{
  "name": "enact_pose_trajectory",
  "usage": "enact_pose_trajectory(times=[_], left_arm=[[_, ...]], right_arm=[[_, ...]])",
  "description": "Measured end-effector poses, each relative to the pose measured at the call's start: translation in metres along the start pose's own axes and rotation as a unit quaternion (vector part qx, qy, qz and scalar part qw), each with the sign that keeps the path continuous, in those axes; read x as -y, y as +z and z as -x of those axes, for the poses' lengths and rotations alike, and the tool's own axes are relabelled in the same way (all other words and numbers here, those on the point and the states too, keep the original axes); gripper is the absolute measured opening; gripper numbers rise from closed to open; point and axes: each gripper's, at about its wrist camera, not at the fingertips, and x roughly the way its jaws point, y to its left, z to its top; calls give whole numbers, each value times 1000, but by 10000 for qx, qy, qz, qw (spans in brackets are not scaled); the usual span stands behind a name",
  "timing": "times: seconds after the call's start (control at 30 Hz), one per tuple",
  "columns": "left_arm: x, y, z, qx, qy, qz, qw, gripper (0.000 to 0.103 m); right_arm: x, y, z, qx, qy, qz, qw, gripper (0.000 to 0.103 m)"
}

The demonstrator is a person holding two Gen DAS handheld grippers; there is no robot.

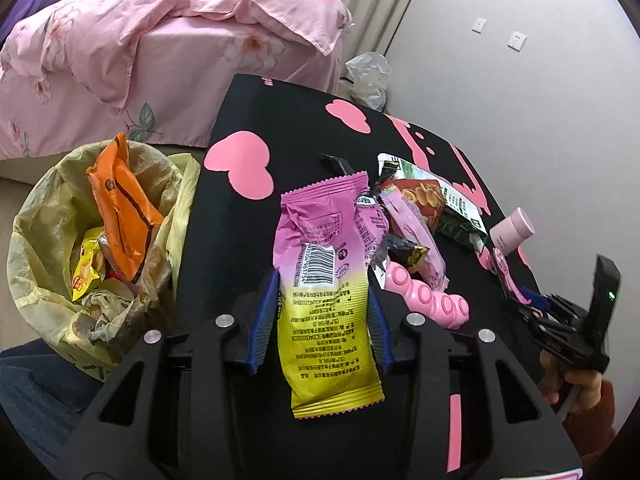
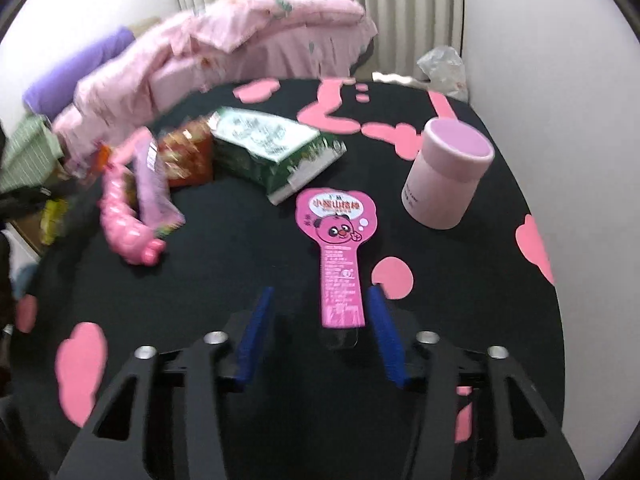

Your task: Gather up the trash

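A pink-and-yellow snack wrapper (image 1: 320,220) sticks up between the blue pads of my left gripper (image 1: 323,280), which is shut on its sides above the black table (image 1: 240,120). To the left stands a bin lined with a yellow bag (image 1: 40,240), holding an orange wrapper (image 1: 124,216) and other trash. In the right wrist view, a pink paddle-shaped wrapper (image 2: 340,220) lies flat on the table with its handle between the pads of my right gripper (image 2: 320,290). The right pad is close to it, and a gap shows on the left.
More wrappers are piled on the table: a green-white packet (image 2: 268,148), a red packet (image 2: 188,156) and a pink bumpy toy (image 2: 124,224). A pink cylinder (image 2: 448,176) stands at the right. A bed with a pink quilt (image 1: 160,40) is behind, with a clear plastic bag (image 1: 368,76) beside it.
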Motion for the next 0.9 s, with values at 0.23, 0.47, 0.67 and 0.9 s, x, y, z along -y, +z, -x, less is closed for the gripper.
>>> enact_pose_trajectory(times=[0.23,0.47,0.67,0.9], left_arm=[[8,1,6,153,-8,-207,9997,40],[1,8,25,440,-36,-171,9989,40],[-17,21,59,929,217,-143,9953,40],[-59,29,98,1387,653,30,9882,40]], right_arm=[[7,7,14,231,112,-205,9995,20],[-16,30,47,659,134,117,9977,20],[-63,64,71,1090,392,612,9914,20],[-122,95,81,1353,805,934,9831,20]])
